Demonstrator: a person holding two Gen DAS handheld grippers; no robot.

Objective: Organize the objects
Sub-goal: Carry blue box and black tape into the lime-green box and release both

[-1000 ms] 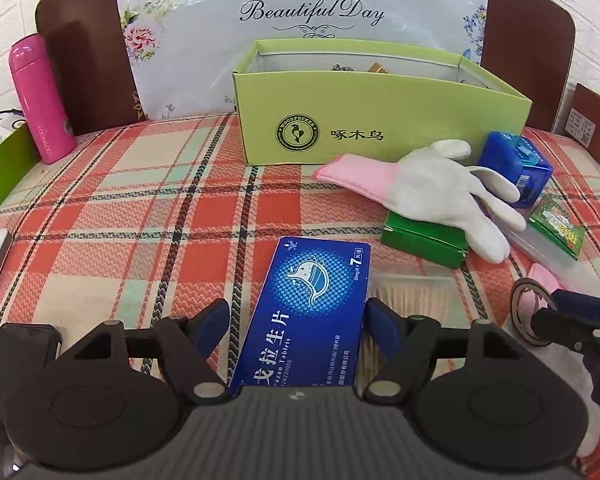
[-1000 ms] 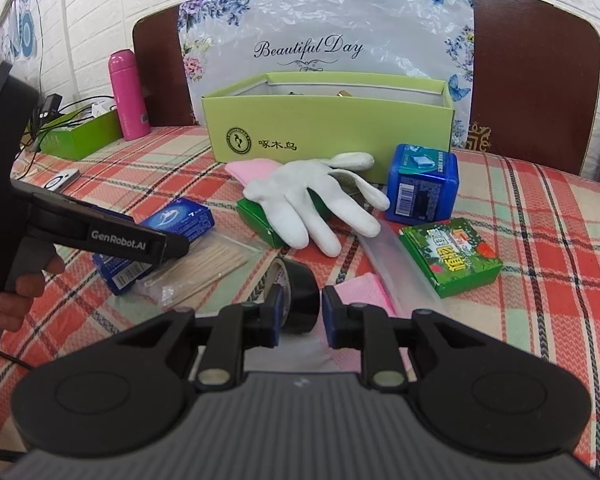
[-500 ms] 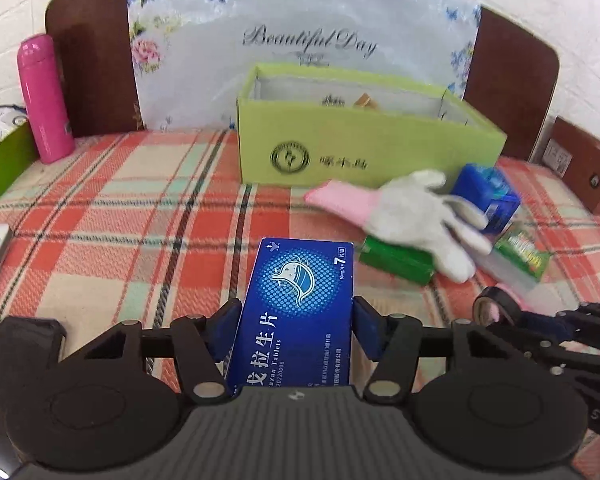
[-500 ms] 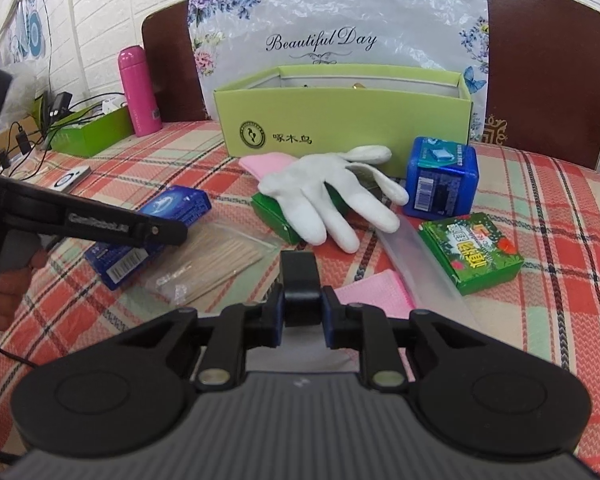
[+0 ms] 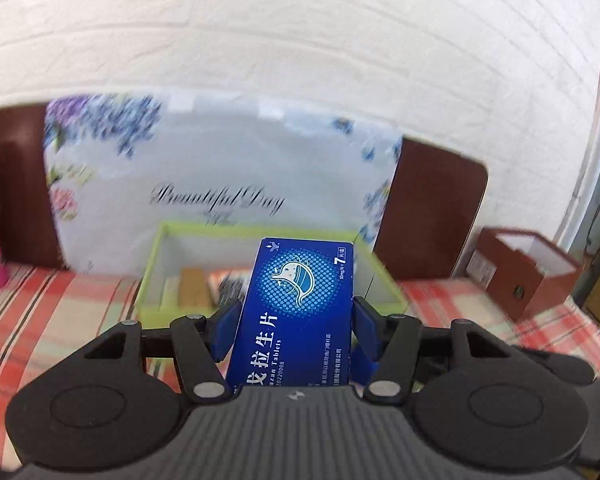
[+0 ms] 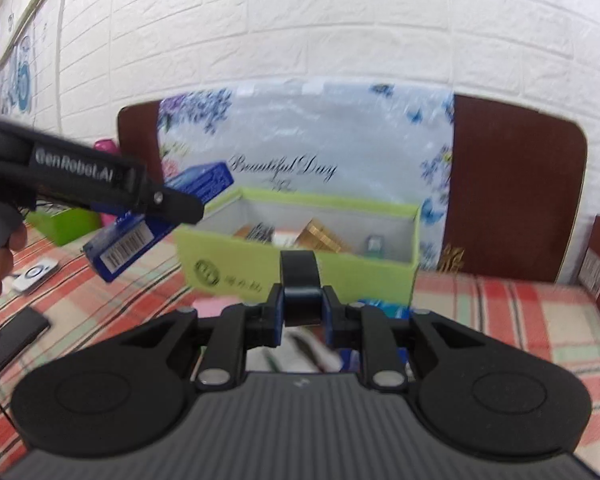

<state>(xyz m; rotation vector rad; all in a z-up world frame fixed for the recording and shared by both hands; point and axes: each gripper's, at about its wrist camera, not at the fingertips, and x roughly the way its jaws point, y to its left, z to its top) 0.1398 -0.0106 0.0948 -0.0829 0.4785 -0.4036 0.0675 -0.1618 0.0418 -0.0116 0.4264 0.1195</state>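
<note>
Pinching: left claw (image 5: 294, 330) clamps blue tablet box (image 5: 300, 304) | right claw (image 6: 301, 312) clamps black tape roll (image 6: 300, 276)

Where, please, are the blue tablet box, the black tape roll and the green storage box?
blue tablet box (image 5: 300, 300): left wrist view, printed front face.
black tape roll (image 6: 300, 280): right wrist view, outer band.
green storage box (image 6: 300, 276): right wrist view, front wall.

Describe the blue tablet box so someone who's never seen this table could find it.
Find the open green box on the checked tablecloth. At its left end, the left tool holds the blue tablet box in the air: white dolphin emblem, barcoded end.
</note>
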